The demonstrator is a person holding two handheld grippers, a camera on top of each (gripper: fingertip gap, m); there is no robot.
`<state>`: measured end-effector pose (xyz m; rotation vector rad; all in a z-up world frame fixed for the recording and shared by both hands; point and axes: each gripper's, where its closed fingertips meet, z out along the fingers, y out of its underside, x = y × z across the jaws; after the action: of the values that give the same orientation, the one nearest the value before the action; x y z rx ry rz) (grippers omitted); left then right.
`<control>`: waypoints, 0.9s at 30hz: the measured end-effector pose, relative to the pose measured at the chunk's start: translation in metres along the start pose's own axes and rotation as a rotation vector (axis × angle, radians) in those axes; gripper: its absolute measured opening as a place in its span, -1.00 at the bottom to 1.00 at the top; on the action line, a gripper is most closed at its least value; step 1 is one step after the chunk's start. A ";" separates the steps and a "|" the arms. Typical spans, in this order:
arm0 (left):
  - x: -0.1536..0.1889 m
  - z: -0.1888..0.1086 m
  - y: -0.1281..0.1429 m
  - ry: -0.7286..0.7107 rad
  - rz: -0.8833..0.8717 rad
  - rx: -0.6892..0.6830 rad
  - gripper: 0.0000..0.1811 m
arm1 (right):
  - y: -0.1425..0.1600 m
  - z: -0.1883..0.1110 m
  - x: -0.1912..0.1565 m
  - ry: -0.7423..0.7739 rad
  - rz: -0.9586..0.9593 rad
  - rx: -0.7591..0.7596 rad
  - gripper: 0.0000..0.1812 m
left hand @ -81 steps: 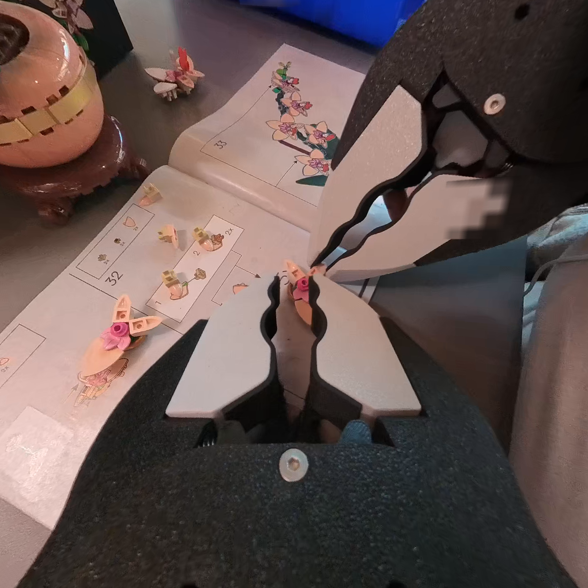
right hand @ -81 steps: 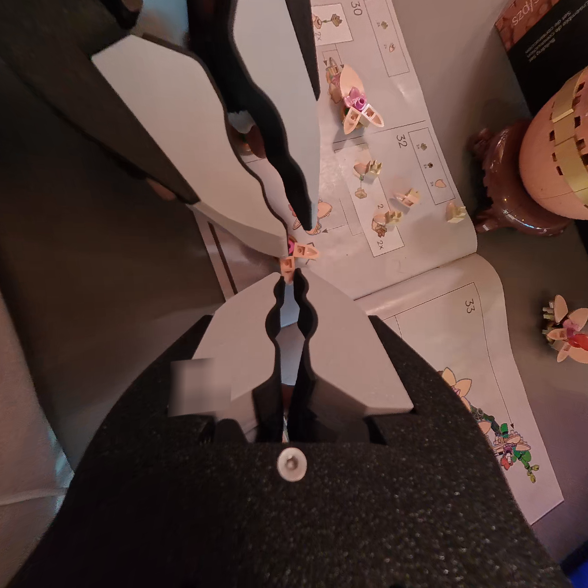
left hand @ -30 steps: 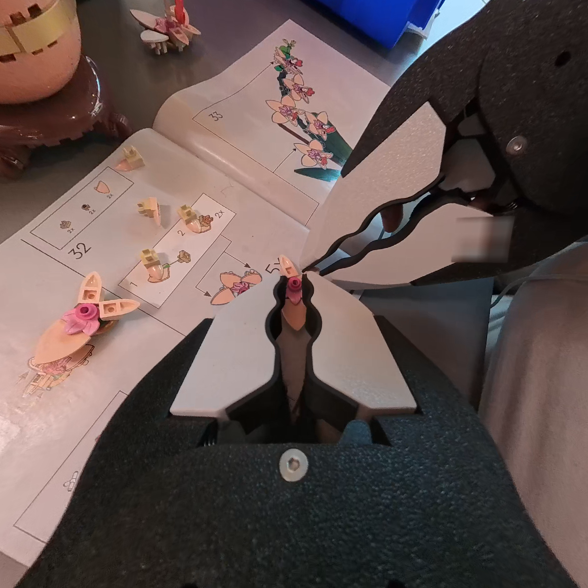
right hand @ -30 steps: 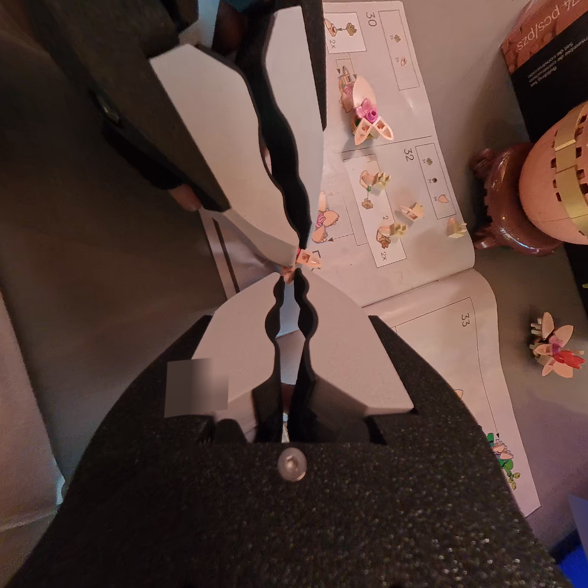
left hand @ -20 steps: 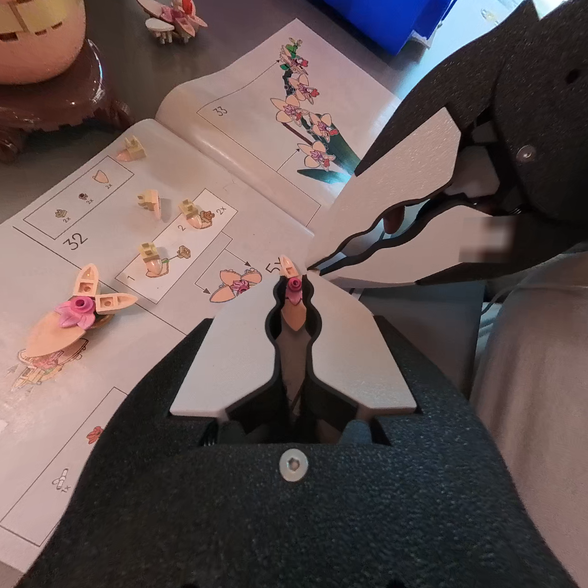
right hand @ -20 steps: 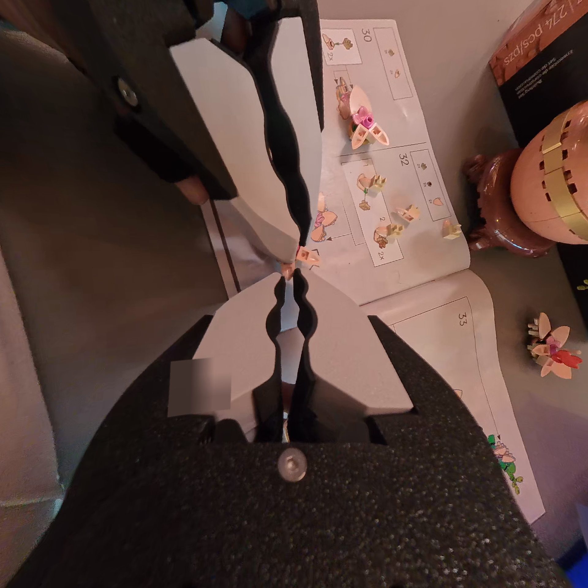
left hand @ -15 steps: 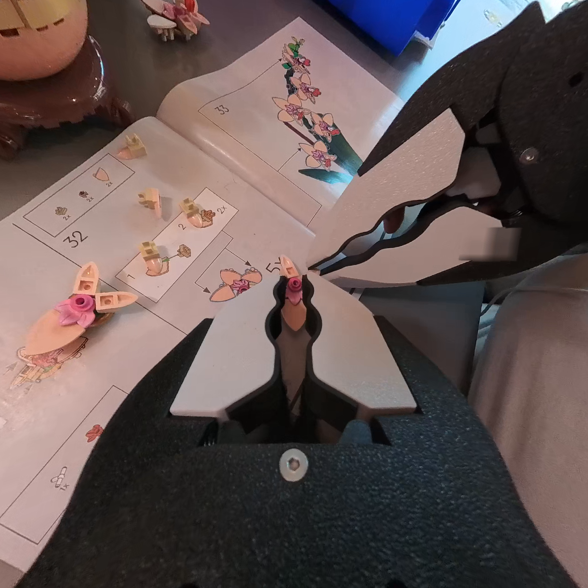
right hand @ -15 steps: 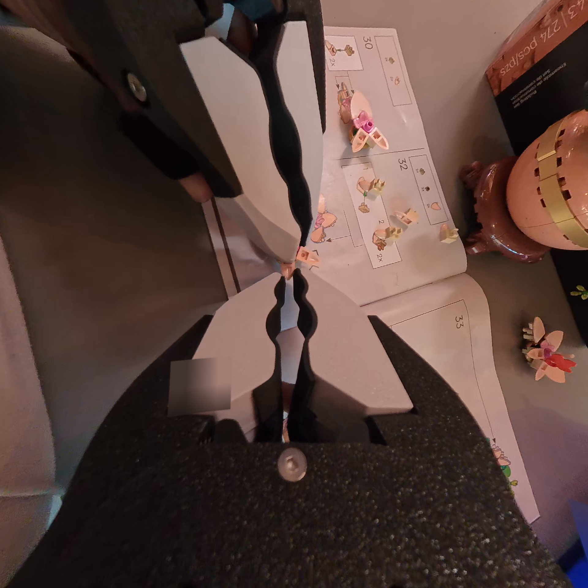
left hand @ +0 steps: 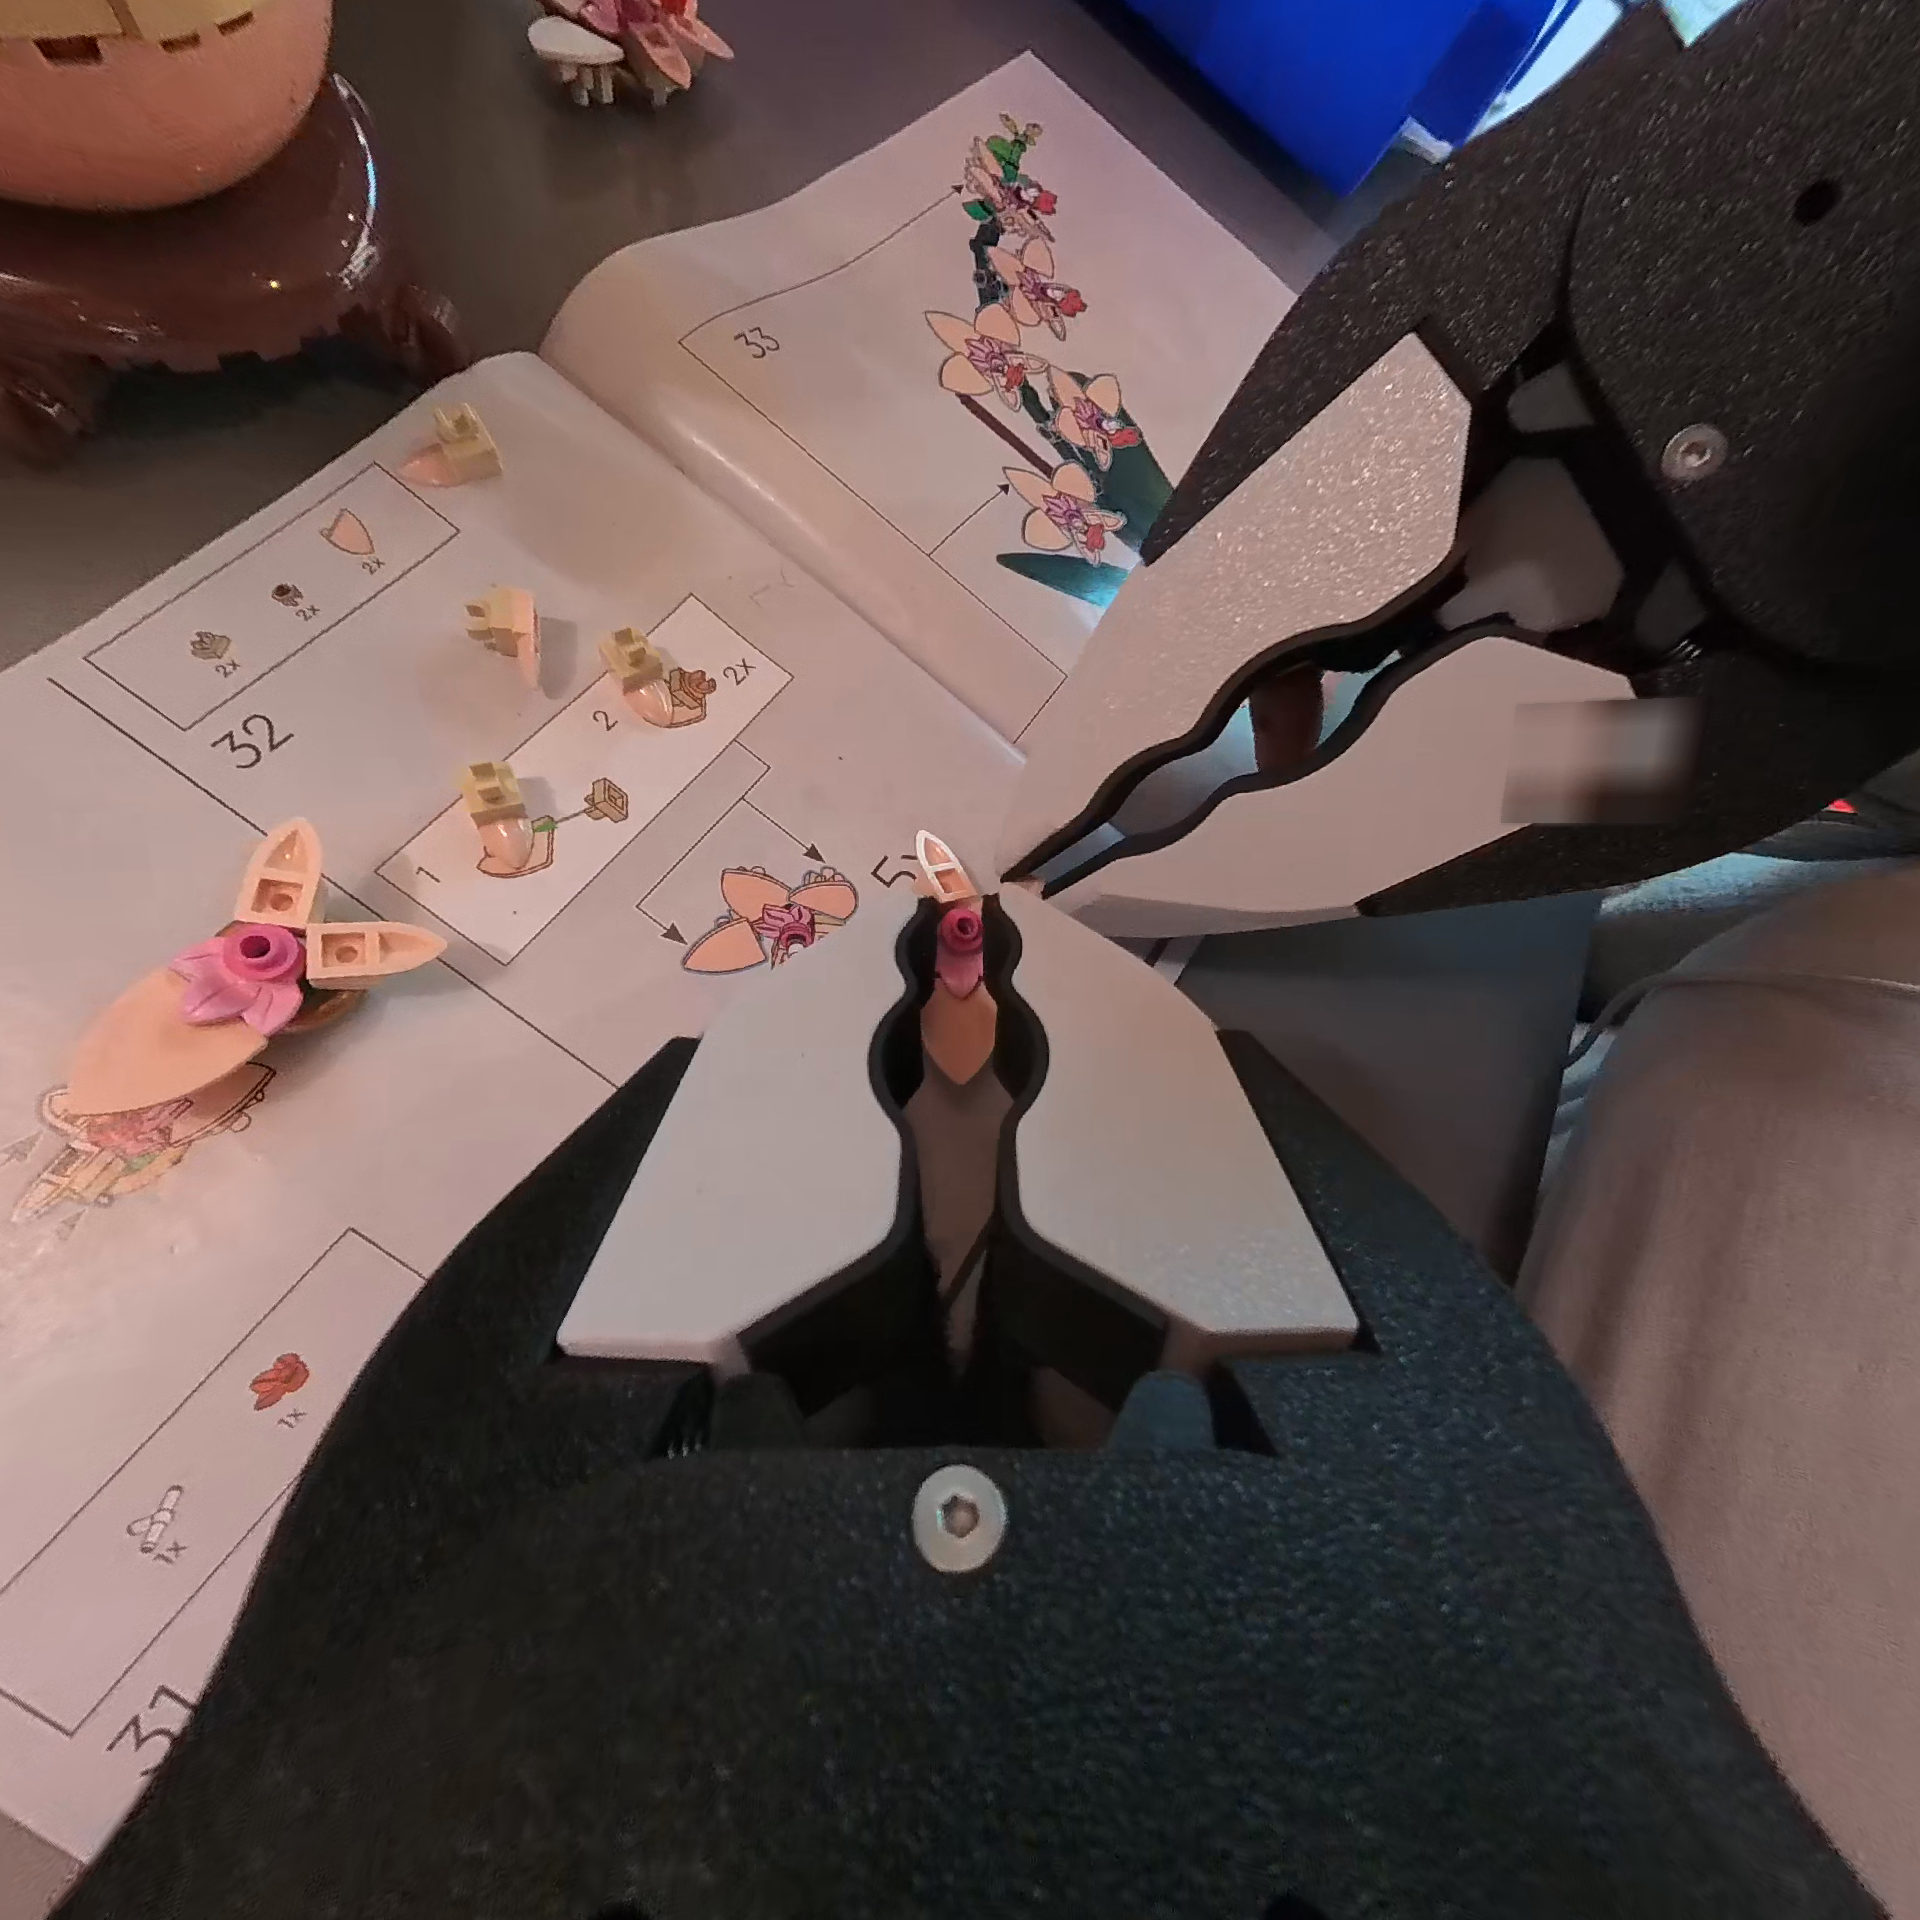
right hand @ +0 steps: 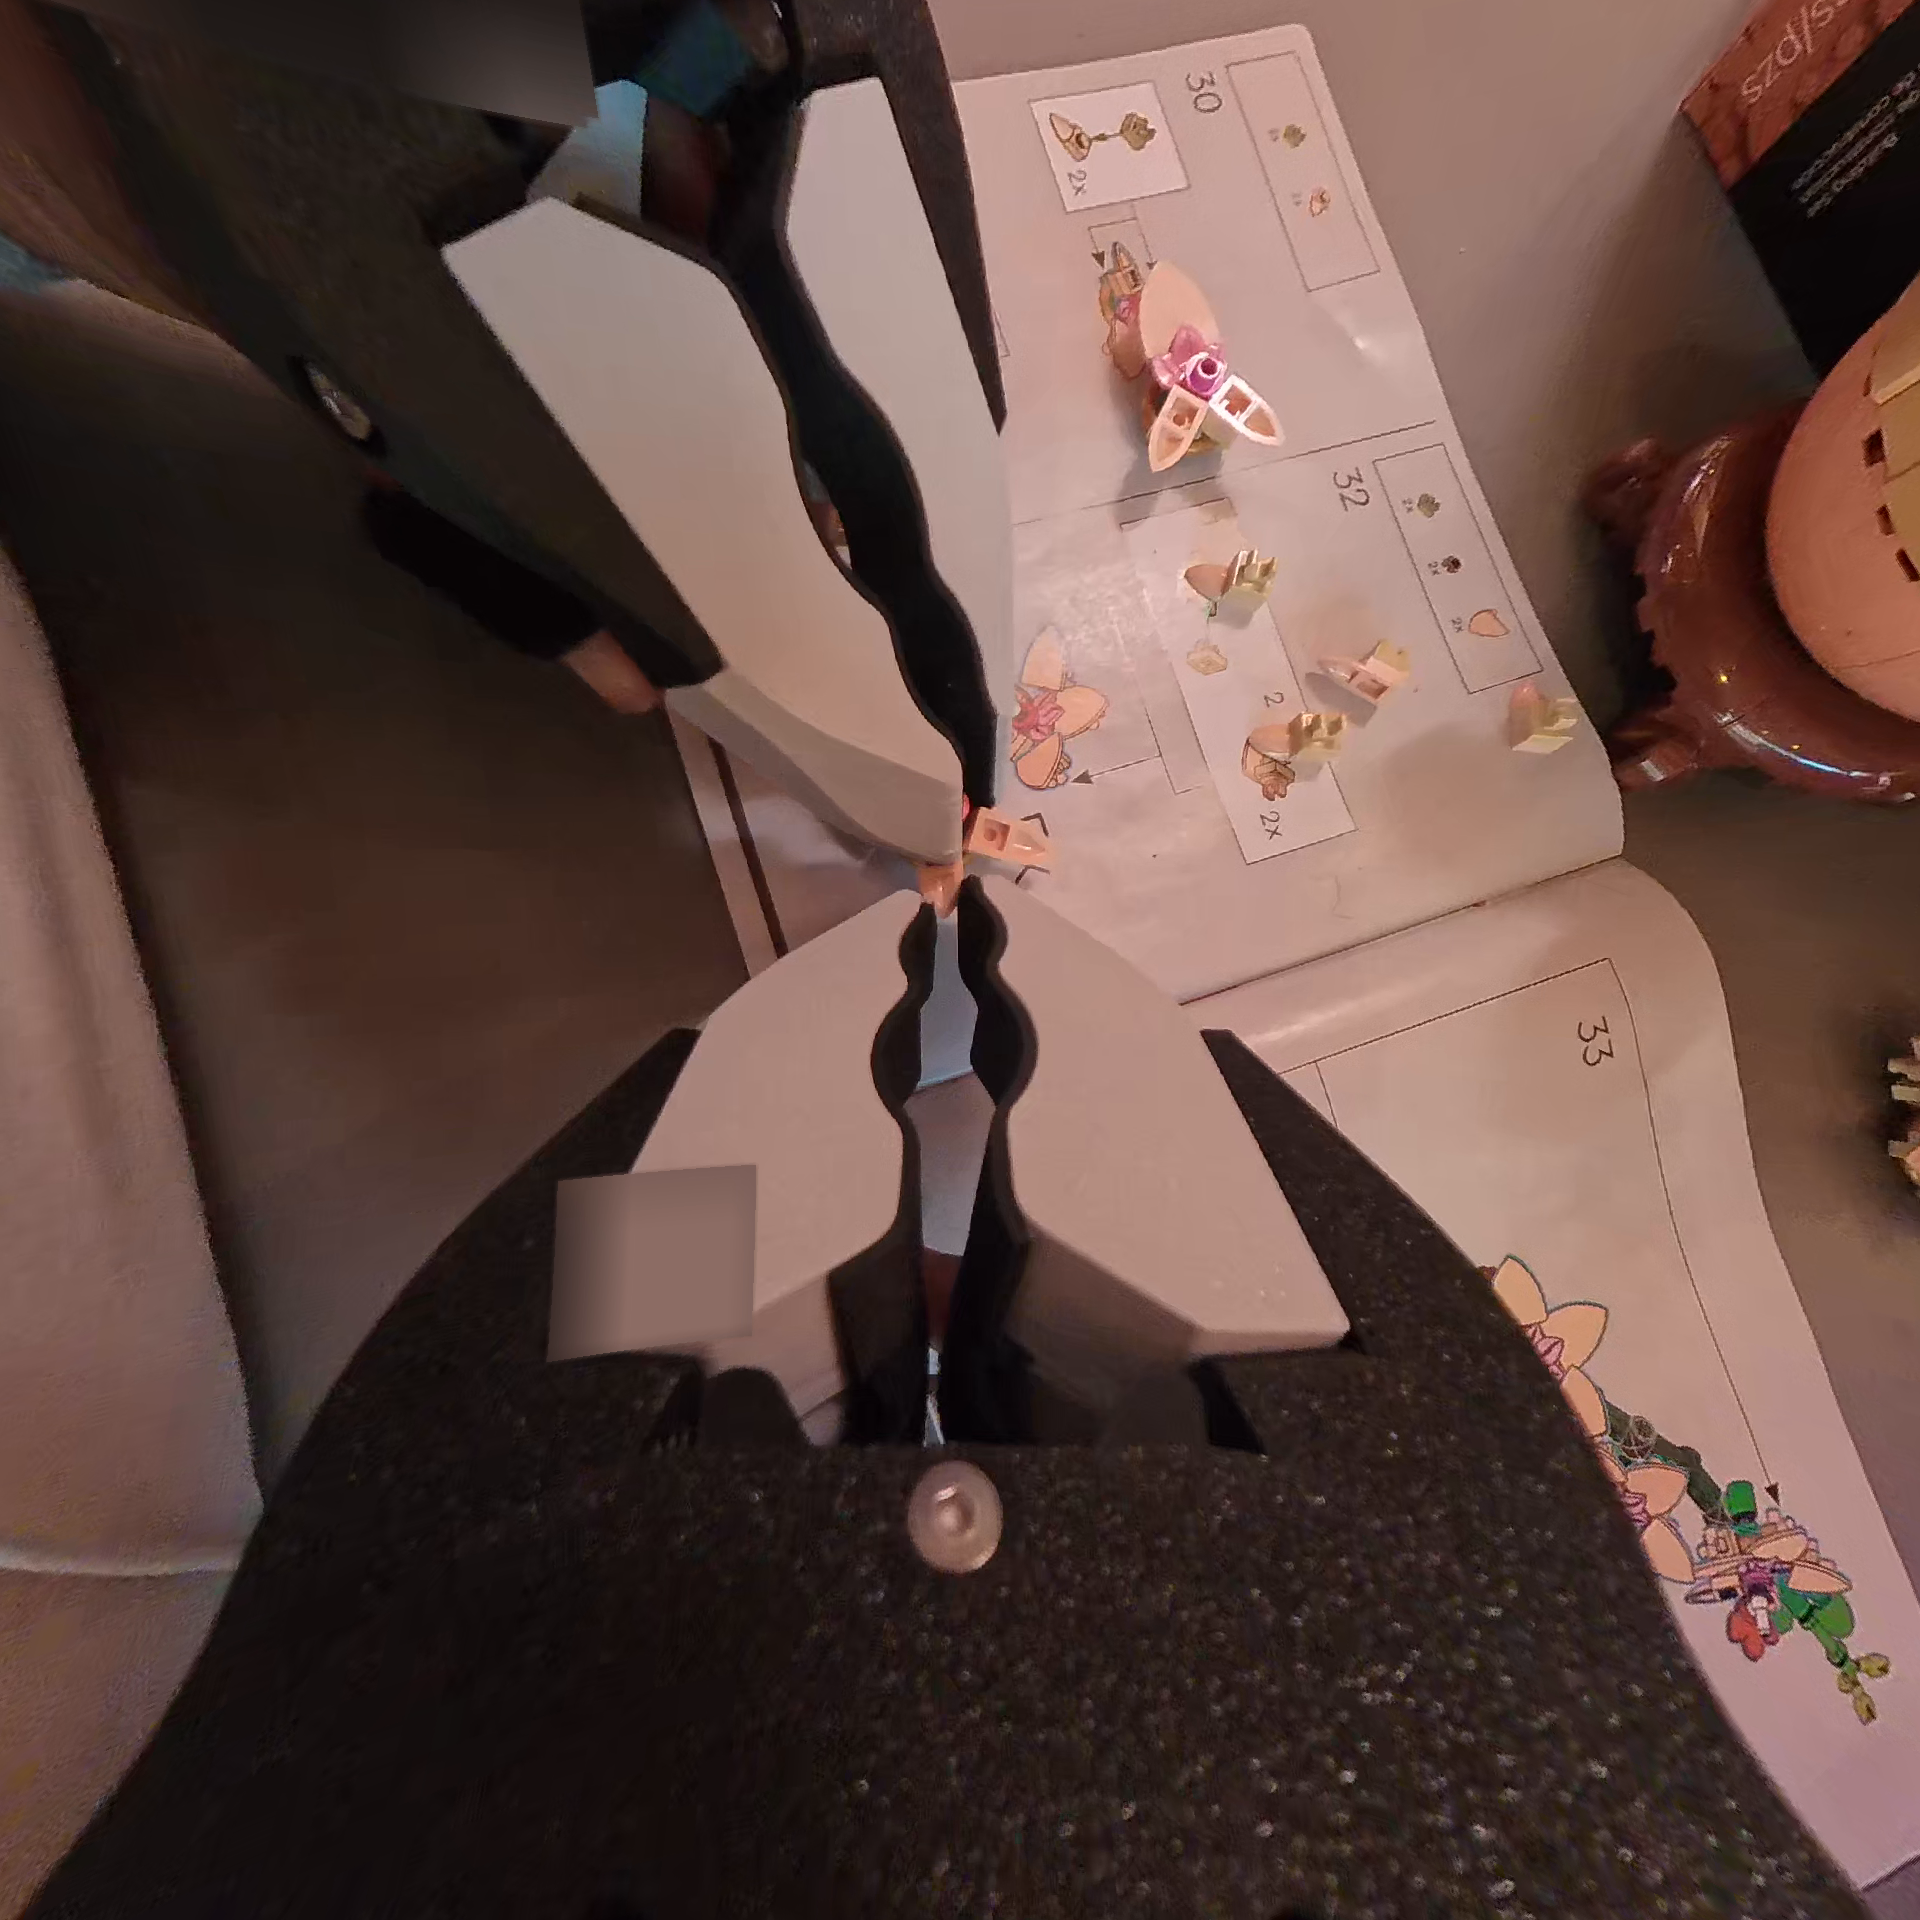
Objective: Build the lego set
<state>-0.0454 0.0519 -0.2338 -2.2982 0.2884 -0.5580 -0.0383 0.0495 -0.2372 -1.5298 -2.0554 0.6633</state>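
Observation:
My left gripper [left hand: 961, 909] is shut on a small flower sub-build [left hand: 961, 982]: a peach petal with a magenta centre and a pale pointed piece [left hand: 940, 868] at its tip. My right gripper [left hand: 1023, 883] reaches in from the right, tip to tip with the left. In the right wrist view, my right gripper [right hand: 951, 909] is shut on a small peach piece [right hand: 940, 885] that touches the sub-build [right hand: 1003, 836] held by the left gripper [right hand: 961, 816]. Both are held over the open instruction booklet [left hand: 727, 468].
A second flower sub-build [left hand: 270, 966] and several loose petal pieces [left hand: 509, 644] lie on the booklet. A peach vase on a brown base [left hand: 156, 260] stands at the far left, with a finished flower [left hand: 623, 42] behind. A blue bin [left hand: 1299, 62] and a black box [right hand: 1818, 156] sit at the edges. Both grippers' tips are close together, under 4 cm apart.
The left gripper turned the sub-build so that its petal now lies between the jaws. Both grippers stay tip to tip and have drifted only a little over the booklet.

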 end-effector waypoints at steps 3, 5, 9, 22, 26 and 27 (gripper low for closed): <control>0.000 0.000 0.000 -0.017 0.008 -0.005 -0.91 | 0.000 0.000 0.000 0.005 -0.008 0.002 -0.96; 0.000 0.000 0.000 -0.026 0.026 -0.007 -0.91 | 0.000 0.000 0.000 0.007 -0.017 0.005 -0.95; -0.003 -0.002 0.001 -0.036 0.024 -0.007 -0.79 | 0.002 -0.002 -0.001 -0.016 -0.016 0.013 -0.93; -0.007 -0.012 0.007 -0.053 0.004 -0.013 -0.73 | -0.015 -0.015 0.008 -0.298 0.042 0.146 -0.95; -0.002 -0.008 0.008 -0.025 0.009 -0.010 -0.83 | -0.015 -0.007 0.000 -0.410 0.054 0.090 -0.94; -0.002 -0.008 0.008 -0.023 0.008 -0.007 -0.84 | -0.014 -0.005 0.001 -0.401 0.043 0.080 -0.94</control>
<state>-0.0511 0.0421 -0.2346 -2.3073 0.2884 -0.5274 -0.0460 0.0476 -0.2244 -1.4917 -2.2499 1.1321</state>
